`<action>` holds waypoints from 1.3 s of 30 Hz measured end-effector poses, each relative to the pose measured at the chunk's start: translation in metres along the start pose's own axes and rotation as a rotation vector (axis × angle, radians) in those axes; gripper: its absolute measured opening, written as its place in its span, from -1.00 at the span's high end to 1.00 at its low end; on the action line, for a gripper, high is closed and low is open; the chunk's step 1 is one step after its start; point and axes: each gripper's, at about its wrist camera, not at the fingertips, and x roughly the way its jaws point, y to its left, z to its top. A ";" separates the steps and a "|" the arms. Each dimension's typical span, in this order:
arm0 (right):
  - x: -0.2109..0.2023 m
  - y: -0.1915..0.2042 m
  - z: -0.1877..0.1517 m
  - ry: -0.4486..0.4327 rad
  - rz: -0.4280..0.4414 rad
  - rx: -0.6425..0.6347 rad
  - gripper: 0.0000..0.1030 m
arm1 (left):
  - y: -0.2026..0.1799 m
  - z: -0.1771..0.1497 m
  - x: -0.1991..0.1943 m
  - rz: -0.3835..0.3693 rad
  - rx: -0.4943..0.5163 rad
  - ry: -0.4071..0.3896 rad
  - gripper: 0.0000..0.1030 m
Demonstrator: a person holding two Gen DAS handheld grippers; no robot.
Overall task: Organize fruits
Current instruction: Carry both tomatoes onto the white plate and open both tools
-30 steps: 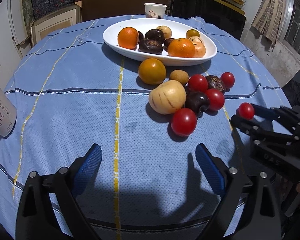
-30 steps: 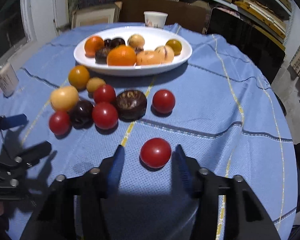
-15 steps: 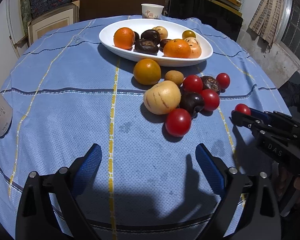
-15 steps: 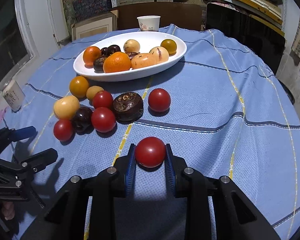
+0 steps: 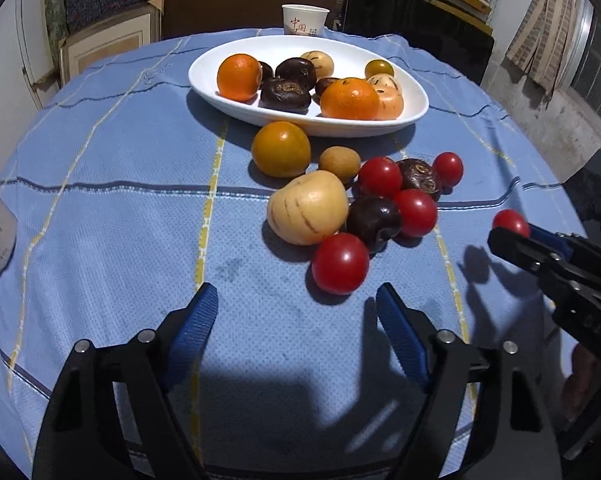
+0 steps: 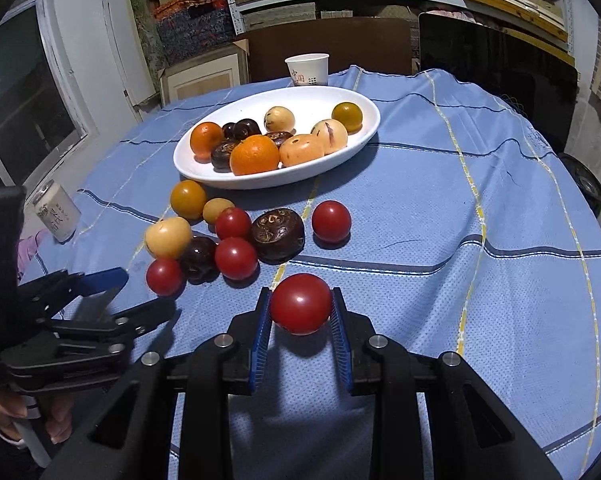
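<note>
My right gripper is shut on a red tomato and holds it above the blue tablecloth; the tomato also shows in the left wrist view. My left gripper is open and empty, just short of the nearest red tomato. A loose cluster of fruit lies on the cloth: a pale yellow melon, a dark plum, an orange fruit and more tomatoes. A white oval bowl, also in the right wrist view, holds several oranges, dark fruits and pale fruits.
A paper cup stands behind the bowl. A white can stands at the table's left edge. A dark chair and shelves are behind the round table. The left gripper shows low left in the right wrist view.
My right gripper closed on the red tomato and lifted it off the cloth. My left gripper moved a little forward toward the fruit cluster and stayed open.
</note>
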 end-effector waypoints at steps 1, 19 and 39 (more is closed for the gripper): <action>0.000 0.000 0.000 0.002 0.002 0.002 0.43 | -0.003 0.002 0.001 0.007 0.012 -0.001 -0.42; 0.005 0.000 -0.002 0.026 0.001 -0.002 0.42 | -0.022 0.011 0.006 0.053 0.101 -0.046 0.49; -0.003 -0.002 -0.001 -0.031 -0.011 0.027 0.43 | 0.028 -0.004 -0.051 0.011 -0.002 -0.057 0.49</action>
